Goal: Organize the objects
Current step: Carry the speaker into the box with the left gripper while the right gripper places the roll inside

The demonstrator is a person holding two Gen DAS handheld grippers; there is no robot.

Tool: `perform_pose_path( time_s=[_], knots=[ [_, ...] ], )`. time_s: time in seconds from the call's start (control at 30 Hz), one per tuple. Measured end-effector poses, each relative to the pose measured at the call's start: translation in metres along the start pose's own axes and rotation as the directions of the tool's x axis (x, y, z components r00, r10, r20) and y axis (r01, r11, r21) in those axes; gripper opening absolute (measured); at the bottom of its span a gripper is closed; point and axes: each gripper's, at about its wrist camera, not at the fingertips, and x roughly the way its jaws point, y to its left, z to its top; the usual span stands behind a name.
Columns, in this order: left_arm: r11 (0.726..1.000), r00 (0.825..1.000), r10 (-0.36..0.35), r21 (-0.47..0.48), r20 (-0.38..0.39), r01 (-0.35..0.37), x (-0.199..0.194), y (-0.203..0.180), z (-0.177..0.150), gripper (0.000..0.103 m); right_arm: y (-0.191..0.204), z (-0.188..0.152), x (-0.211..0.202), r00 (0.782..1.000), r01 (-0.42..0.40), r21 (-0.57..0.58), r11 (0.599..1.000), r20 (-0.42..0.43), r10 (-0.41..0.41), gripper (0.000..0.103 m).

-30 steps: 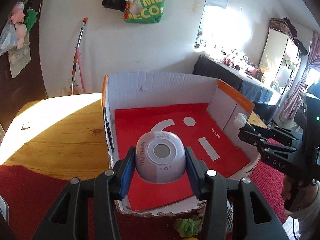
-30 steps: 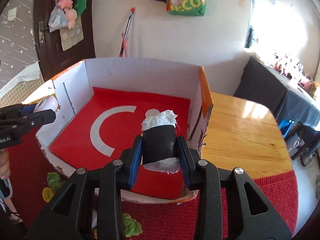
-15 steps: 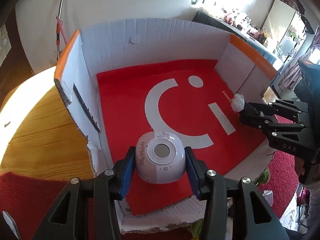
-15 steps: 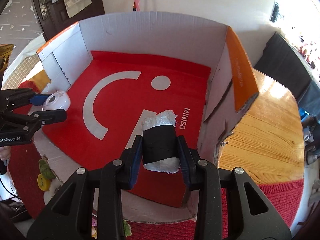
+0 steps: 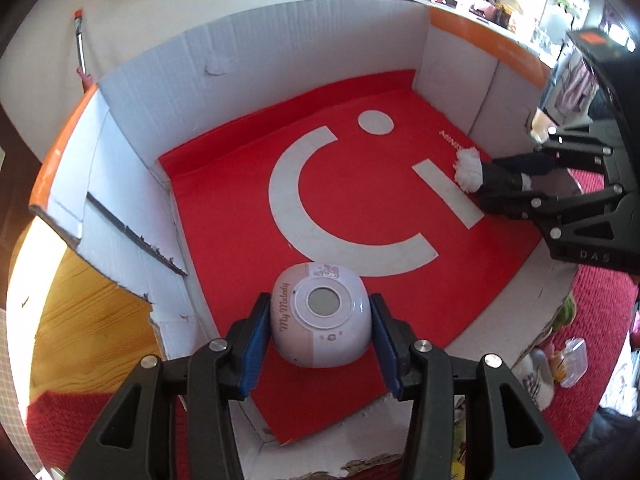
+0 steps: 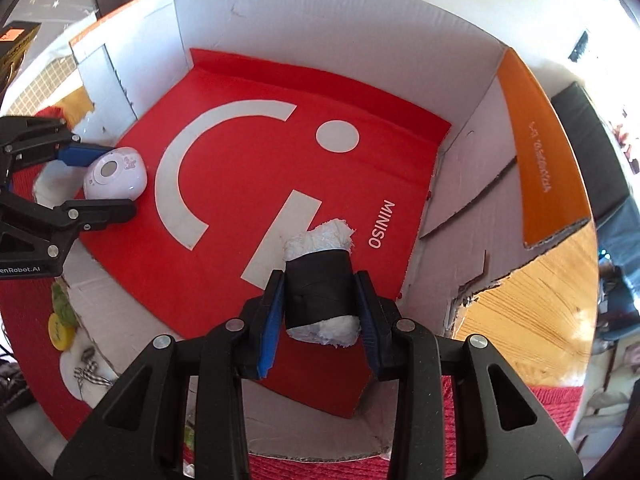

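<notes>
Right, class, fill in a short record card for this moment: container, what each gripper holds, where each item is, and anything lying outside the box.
container: open white cardboard box with a red printed liner, on a wooden table
left gripper: shut on a rounded white and pink gadget with a round grey window, at the near left of the box
right gripper: shut on a white tissue bundle wrapped in a black band, at the near right, beside the lettering
outside: green and yellow bits on a red woven mat
</notes>
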Motion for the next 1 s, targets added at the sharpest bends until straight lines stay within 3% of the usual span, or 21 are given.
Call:
perform_pose_path(
  time_s=[0.8,1.0],
  knots=[
    [1.000,1.000,-0.001,0.019,-0.002,0.001,-0.002,0.005,0.004,0.050,-0.012,-0.015,-0.013,1.000,0.003,-0.023,1.000,-0.013,-0.003,0.034],
    [1.000,1.000,-0.004,0.020,0.004,0.004,0.002,0.003,0.008,0.050,-0.014,-0.018,-0.018,1.000,0.008,-0.038,0.999,-0.007,-0.008,0.054]
  ],
)
